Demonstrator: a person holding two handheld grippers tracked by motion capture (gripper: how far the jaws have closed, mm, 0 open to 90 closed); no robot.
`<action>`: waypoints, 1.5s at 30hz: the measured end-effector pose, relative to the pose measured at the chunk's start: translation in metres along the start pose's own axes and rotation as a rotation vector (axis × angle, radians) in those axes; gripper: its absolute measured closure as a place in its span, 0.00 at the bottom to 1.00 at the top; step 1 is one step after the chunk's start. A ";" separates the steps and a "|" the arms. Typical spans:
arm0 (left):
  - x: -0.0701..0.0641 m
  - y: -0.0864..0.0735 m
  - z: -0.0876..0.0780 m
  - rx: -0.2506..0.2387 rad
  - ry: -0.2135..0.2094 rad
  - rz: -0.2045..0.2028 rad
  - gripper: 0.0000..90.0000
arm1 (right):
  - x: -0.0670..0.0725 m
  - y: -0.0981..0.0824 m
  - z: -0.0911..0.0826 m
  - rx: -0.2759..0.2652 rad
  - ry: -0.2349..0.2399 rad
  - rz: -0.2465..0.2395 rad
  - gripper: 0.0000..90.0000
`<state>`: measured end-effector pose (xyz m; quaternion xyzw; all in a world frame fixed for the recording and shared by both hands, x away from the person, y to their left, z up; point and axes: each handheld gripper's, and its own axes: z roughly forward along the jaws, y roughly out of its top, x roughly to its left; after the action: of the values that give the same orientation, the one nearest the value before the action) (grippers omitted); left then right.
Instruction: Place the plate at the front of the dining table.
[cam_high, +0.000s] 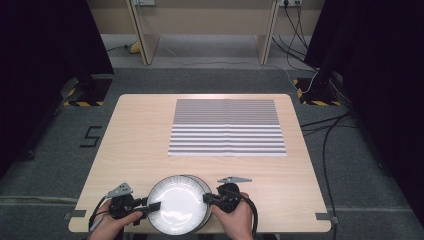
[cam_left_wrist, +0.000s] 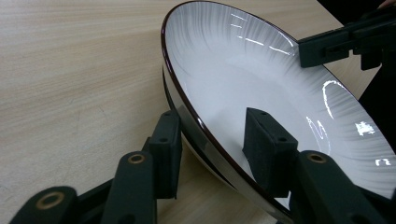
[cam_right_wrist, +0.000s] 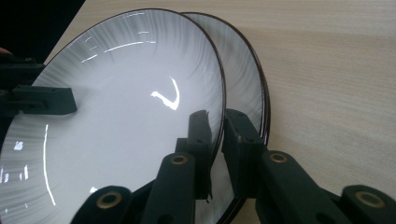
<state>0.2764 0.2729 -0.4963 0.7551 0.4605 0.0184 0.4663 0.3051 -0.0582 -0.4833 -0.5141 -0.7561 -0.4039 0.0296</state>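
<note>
Standing at the table's near edge, about midway along it, a stack of two white plates with dark rims is under handling. The upper plate (cam_high: 176, 204) sits shifted slightly left over the lower plate (cam_high: 204, 186), whose rim shows along the right side.

Left hand-held gripper (cam_high: 148, 205): it reaches in from the left, jaws astride the rim, one pad (cam_left_wrist: 268, 151) lying on the white inner face of the upper plate and the other (cam_left_wrist: 168, 154) outside below the stack's edge. A gap shows between the outer pad and the plates; whether the pads press cannot be told.

Right hand-held gripper (cam_high: 206, 198): it comes in from the right, jaws drawn close and clamped on the rim of the upper plate, with the lower plate just beyond the outer jaw.

A striped grey-and-white cloth (cam_high: 227, 127) lies flat toward the far edge of the table (cam_high: 135, 145), well apart from the plates.
</note>
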 end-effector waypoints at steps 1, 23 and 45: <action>0.000 0.000 -0.001 -0.002 0.001 -0.001 0.63 | 0.001 0.000 0.000 0.002 0.005 -0.002 0.87; -0.003 0.005 -0.010 0.027 -0.003 -0.013 0.68 | 0.004 -0.003 -0.007 0.055 0.061 0.141 0.77; -0.001 0.014 -0.007 0.009 0.024 -0.006 0.76 | -0.003 0.002 0.004 0.001 0.058 0.178 0.95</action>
<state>0.2819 0.2751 -0.4818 0.7553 0.4685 0.0239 0.4576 0.3094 -0.0580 -0.4865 -0.5673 -0.7063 -0.4143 0.0876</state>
